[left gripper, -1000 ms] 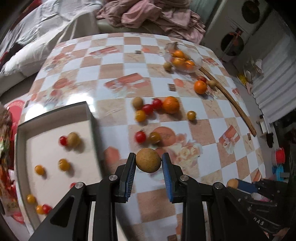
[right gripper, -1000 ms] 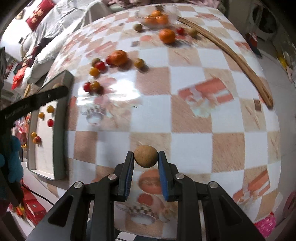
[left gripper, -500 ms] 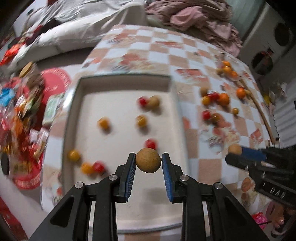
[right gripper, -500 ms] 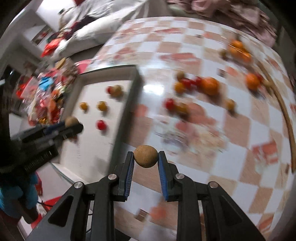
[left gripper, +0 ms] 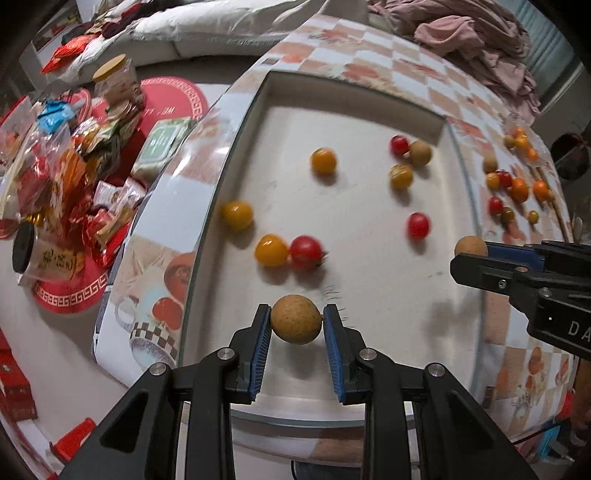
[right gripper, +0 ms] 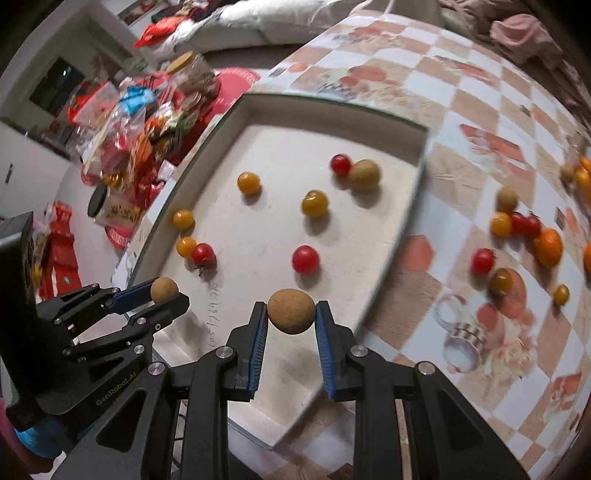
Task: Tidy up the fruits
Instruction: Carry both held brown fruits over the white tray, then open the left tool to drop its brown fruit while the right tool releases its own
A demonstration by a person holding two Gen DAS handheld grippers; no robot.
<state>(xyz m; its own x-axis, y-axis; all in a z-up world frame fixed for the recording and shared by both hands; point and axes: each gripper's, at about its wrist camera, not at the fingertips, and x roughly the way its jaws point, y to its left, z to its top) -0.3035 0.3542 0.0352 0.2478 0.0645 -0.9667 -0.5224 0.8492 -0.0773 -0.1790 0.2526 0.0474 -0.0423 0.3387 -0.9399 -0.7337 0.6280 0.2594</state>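
My left gripper [left gripper: 295, 325] is shut on a round brown fruit [left gripper: 295, 324] and holds it above the near part of the white tray [left gripper: 369, 280]. My right gripper [right gripper: 291, 314] is shut on a second brown fruit [right gripper: 291, 311] over the tray's near right side [right gripper: 391, 258]. Each gripper shows in the other's view: the right one [left gripper: 471, 251], the left one [right gripper: 164, 291]. The tray holds several red and yellow cherry tomatoes [left gripper: 304, 252] and a brown fruit [left gripper: 420, 152].
More tomatoes, brown fruits and oranges [right gripper: 548, 246] lie on the checkered tablecloth [right gripper: 461, 122] right of the tray. Snack bags and a jar [left gripper: 110, 79] are piled on the floor beyond the table's left edge. Pink cloth [left gripper: 472, 33] lies at the far end.
Both grippers have swung left from the open tablecloth to above the tray, each still holding its brown fruit. The tray now fills the middle of both views.
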